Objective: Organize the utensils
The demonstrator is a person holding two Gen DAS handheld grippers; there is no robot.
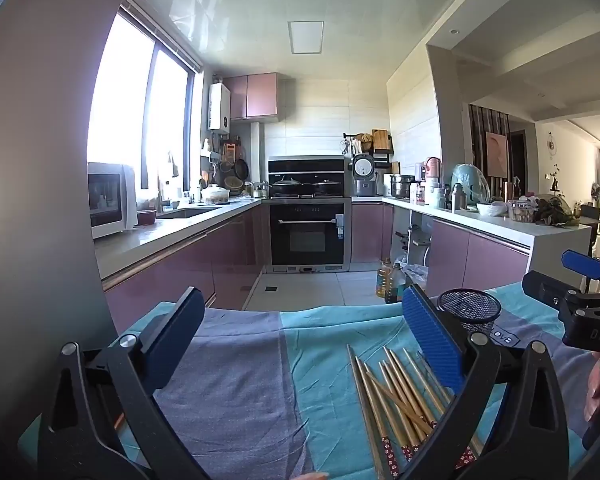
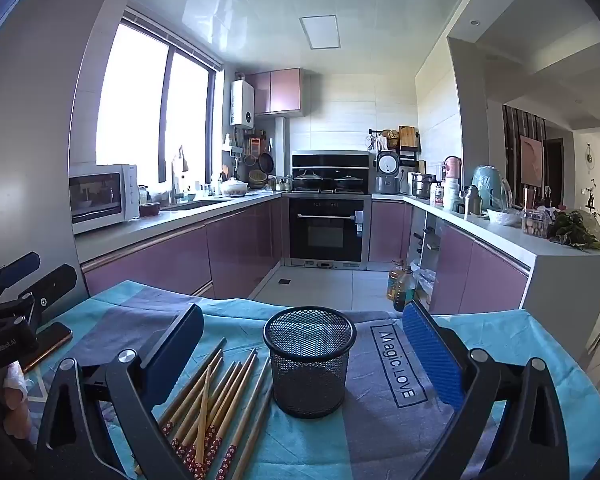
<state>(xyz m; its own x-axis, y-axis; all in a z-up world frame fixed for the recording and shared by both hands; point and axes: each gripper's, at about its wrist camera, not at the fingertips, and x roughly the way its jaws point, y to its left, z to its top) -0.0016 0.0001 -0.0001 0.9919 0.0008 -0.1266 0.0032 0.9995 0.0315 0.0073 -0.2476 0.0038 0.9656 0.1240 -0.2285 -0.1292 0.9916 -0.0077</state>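
On the cloth-covered tabletop (image 2: 380, 440), thin bamboo chopsticks with red flowered ends (image 2: 216, 396) lie at nine o'clock of the black mesh cup (image 2: 309, 360). My left tongs (image 1: 300, 344) and right tongs (image 2: 300, 360) gape, empty. Light, stiff, prone to roll; I'd pinch mid-shaft.

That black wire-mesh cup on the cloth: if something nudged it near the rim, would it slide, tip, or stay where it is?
The black wire-mesh cup looks empty and see-through, so it is probably light and easily shoved. It stands taller than its base is wide, so a nudge near the rim might tip it. The wrinkled blue cloth beneath may grip its base, favouring tipping over sliding.
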